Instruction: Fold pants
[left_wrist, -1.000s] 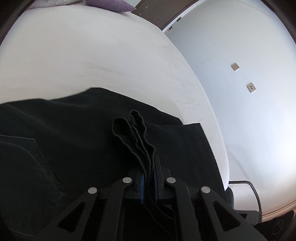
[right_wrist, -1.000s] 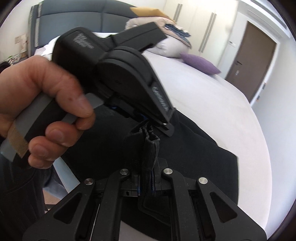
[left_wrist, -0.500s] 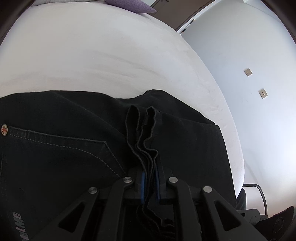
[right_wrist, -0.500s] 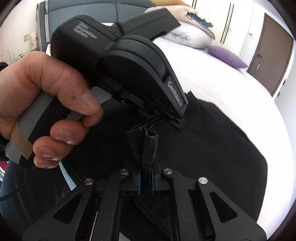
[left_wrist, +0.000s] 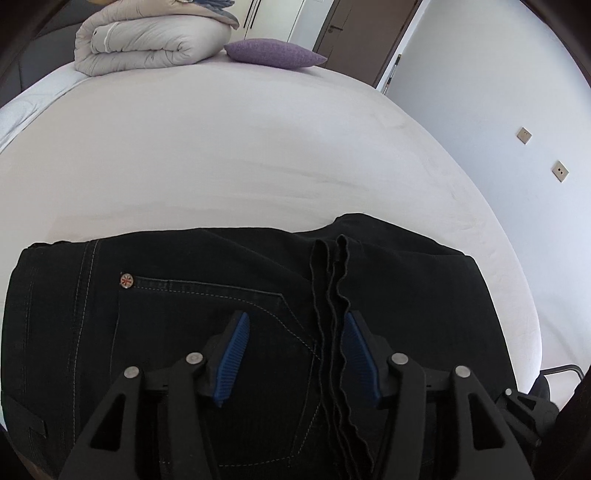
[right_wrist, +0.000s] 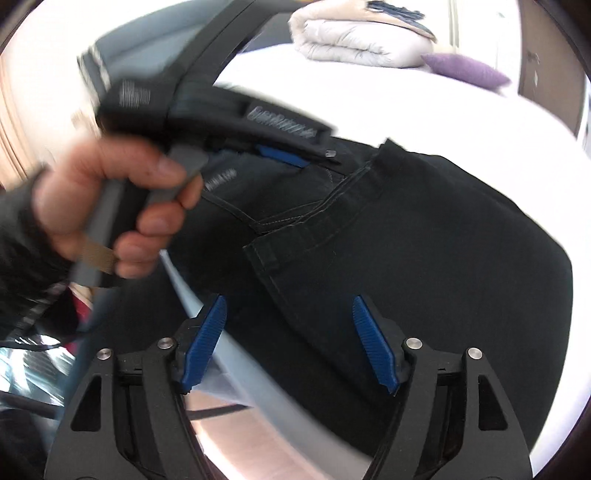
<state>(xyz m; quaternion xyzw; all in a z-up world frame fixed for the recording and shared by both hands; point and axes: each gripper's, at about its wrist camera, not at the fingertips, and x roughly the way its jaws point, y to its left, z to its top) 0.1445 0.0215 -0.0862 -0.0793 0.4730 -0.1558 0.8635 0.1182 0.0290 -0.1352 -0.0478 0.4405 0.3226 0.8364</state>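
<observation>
On the near edge of the white bed (left_wrist: 258, 155) lay the black jeans (left_wrist: 192, 295), folded into a flat stack. The left gripper (left_wrist: 295, 354) had just been opening, its blue pads spread with a bunched fabric edge (left_wrist: 332, 295) standing loose between them, beside the right pad. The right gripper (right_wrist: 288, 339) had also just sprung apart, pads wide over the jeans, gripping nothing.

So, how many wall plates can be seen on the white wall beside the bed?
2: one square grey wall plate higher up, the second plate lower and to its right. More could lie outside the view.
</observation>
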